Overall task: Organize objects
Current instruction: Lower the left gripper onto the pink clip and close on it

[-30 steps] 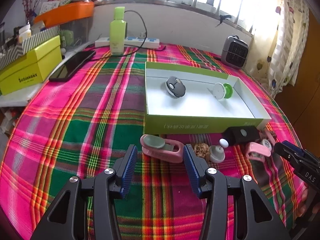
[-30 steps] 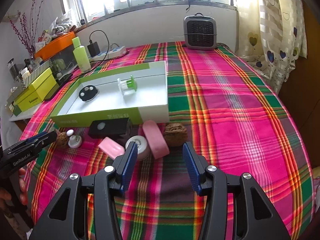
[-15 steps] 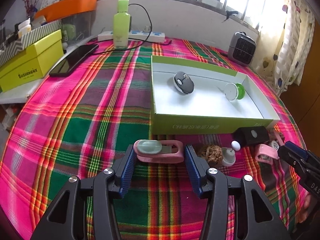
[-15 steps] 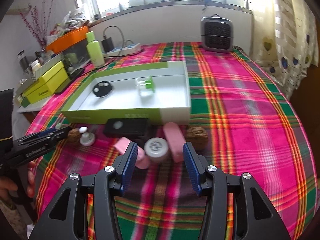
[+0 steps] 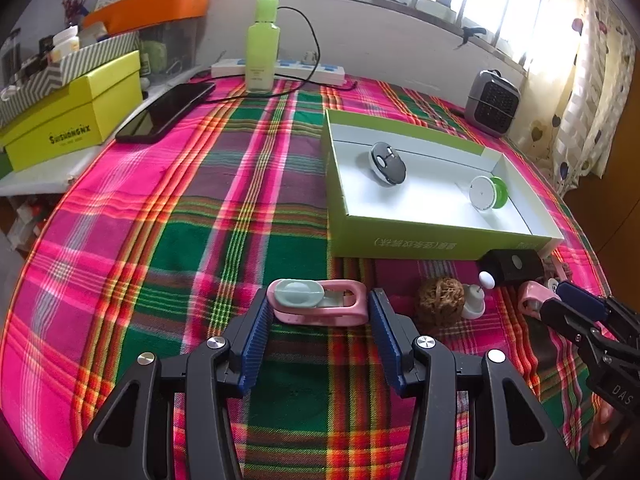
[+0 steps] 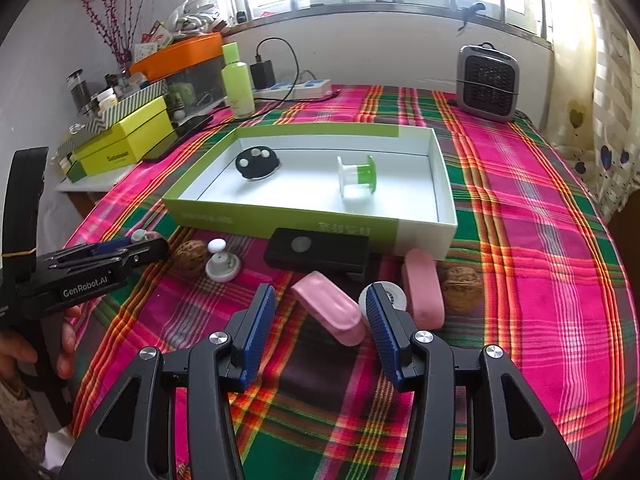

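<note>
The left gripper (image 5: 318,334) sits low over the tabletop (image 5: 168,216) near its front edge, its blue pads to either side of a pink clip (image 5: 320,302) that lies flat with a pale green oval on its left end. The left pad looks to be touching the clip's end; a thin gap seems to remain at the right pad, so I cannot tell whether the clip is clamped. The right gripper (image 6: 320,324) is released: its pads stand apart with a pink case (image 6: 330,308) lying slanted between them, clear of the left pad; whether it touches the right pad cannot be told.

A shallow green box (image 6: 280,218) with a white inside lies toward the middle of the tabletop. In it are a black-and-grey round piece (image 6: 256,162) near its left end and a white-and-green spool (image 6: 356,176) further right, well apart.

Along the box's front wall, on the plaid cloth, lies a row of loose things: a brown nut (image 6: 190,254), a white knob (image 6: 222,262) just beside it, a black block (image 6: 318,250) against the wall, a white tape roll (image 6: 396,298) partly behind the right pad, a second pink case (image 6: 422,288) by the box's front right corner, and another nut (image 6: 460,284) just right of it.

At the far edge stand a green bottle (image 5: 262,46), a power strip (image 5: 280,70) and a small heater (image 6: 488,82). A phone (image 5: 166,112) and a yellow box (image 5: 72,116) lie at the left edge.
</note>
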A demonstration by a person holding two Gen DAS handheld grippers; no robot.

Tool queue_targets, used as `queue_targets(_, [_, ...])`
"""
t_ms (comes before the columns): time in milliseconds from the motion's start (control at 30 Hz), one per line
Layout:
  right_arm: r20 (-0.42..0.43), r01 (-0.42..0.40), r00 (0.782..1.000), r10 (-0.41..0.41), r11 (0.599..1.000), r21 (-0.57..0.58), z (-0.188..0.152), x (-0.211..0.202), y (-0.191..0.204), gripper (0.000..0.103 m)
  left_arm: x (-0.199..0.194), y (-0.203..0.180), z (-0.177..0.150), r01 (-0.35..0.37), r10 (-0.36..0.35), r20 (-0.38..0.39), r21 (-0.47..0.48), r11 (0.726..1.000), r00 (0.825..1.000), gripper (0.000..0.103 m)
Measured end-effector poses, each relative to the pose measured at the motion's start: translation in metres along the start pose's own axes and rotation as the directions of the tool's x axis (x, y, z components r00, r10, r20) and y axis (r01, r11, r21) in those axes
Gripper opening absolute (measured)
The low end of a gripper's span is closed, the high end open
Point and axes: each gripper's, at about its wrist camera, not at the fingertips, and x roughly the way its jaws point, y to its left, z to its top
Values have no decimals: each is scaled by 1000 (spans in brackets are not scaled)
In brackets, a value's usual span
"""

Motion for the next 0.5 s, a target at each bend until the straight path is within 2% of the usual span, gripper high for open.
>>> queue_targets(267, [-64, -131, 989, 132, 991, 20, -5, 5, 10, 49, -4, 7, -2, -13, 13, -1, -11, 1000, 1000, 48])
queue_targets(400, [-46, -126, 991, 127, 992, 18, -4, 3, 11, 49, -4, 9, -3, -15, 15, -1, -11, 1000, 1000, 48])
queue_targets(500, [-47, -91, 995, 93, 995, 38, -2, 7, 7, 49, -4, 9, -3, -14, 14, 0, -9, 1000, 1000, 48])
